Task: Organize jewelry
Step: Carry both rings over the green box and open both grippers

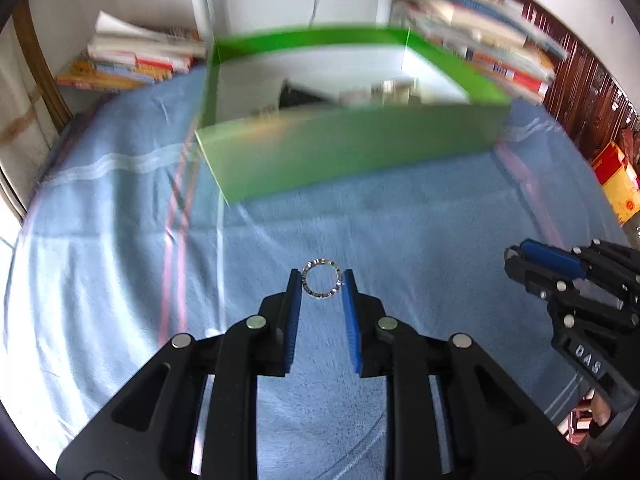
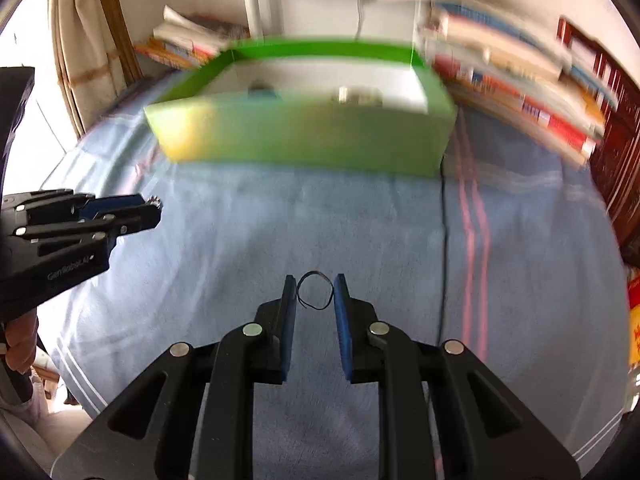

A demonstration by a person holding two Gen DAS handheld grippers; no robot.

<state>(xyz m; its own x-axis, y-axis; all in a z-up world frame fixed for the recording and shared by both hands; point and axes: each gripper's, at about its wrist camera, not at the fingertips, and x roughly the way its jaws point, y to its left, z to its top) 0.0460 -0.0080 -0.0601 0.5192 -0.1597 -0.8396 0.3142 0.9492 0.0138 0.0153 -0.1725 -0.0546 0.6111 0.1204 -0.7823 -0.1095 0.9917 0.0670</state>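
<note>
My left gripper (image 1: 322, 280) is shut on a silver sparkly ring-shaped bracelet (image 1: 322, 277), held between its blue pads above the blue cloth. It also shows at the left of the right wrist view (image 2: 154, 206). My right gripper (image 2: 316, 290) is shut on a thin dark wire hoop (image 2: 316, 290), pinched between its pads. It also shows at the right of the left wrist view (image 1: 516, 254). A green open box (image 1: 352, 152) with white inside stands ahead of both; small blurred items (image 1: 384, 90) lie in it. It shows in the right wrist view too (image 2: 304, 140).
A blue cloth with pink and white stripes (image 1: 120, 260) covers the surface. Stacks of books stand behind the box at left (image 1: 136, 60) and right (image 2: 520, 92). A white post (image 1: 200, 4) and dark wooden furniture (image 1: 592, 84) stand farther back. A red and yellow box (image 1: 616, 184) sits at the right edge.
</note>
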